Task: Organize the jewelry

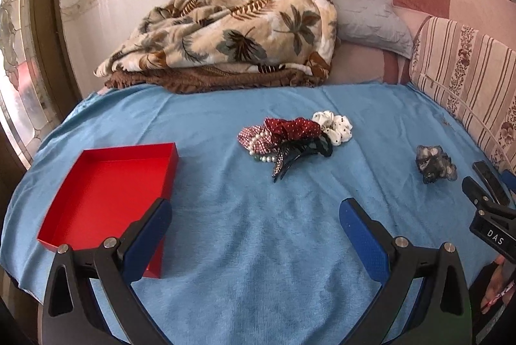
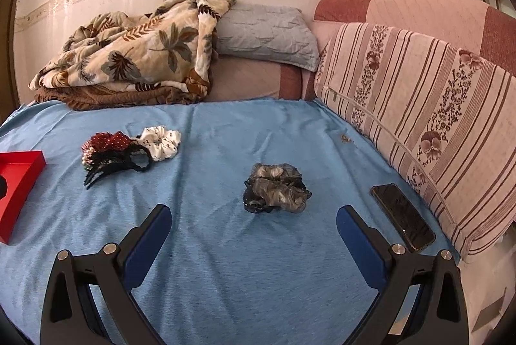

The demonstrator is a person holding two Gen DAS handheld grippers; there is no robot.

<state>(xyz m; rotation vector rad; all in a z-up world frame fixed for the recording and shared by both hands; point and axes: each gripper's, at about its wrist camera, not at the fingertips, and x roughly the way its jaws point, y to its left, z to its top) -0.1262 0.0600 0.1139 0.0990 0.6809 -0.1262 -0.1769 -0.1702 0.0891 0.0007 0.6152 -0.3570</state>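
Note:
An empty red tray (image 1: 106,183) lies on the blue cloth (image 1: 258,248) at the left. A pile of hair pieces (image 1: 290,138) sits mid-cloth: a red dotted scrunchie, a white scrunchie (image 1: 335,125), a checked one, a pearl string and a black clip. A grey scrunchie (image 2: 277,192) lies apart to the right. My left gripper (image 1: 256,212) is open above the cloth, short of the pile, its left finger over the tray's corner. My right gripper (image 2: 254,219) is open just in front of the grey scrunchie. Both hold nothing.
A black phone (image 2: 403,216) lies on the cloth by the striped cushion (image 2: 419,106) at the right. A leaf-print blanket (image 1: 232,32) and a grey pillow (image 2: 267,35) are heaped at the back against the wall. The tray (image 2: 16,183) shows at the right view's left edge.

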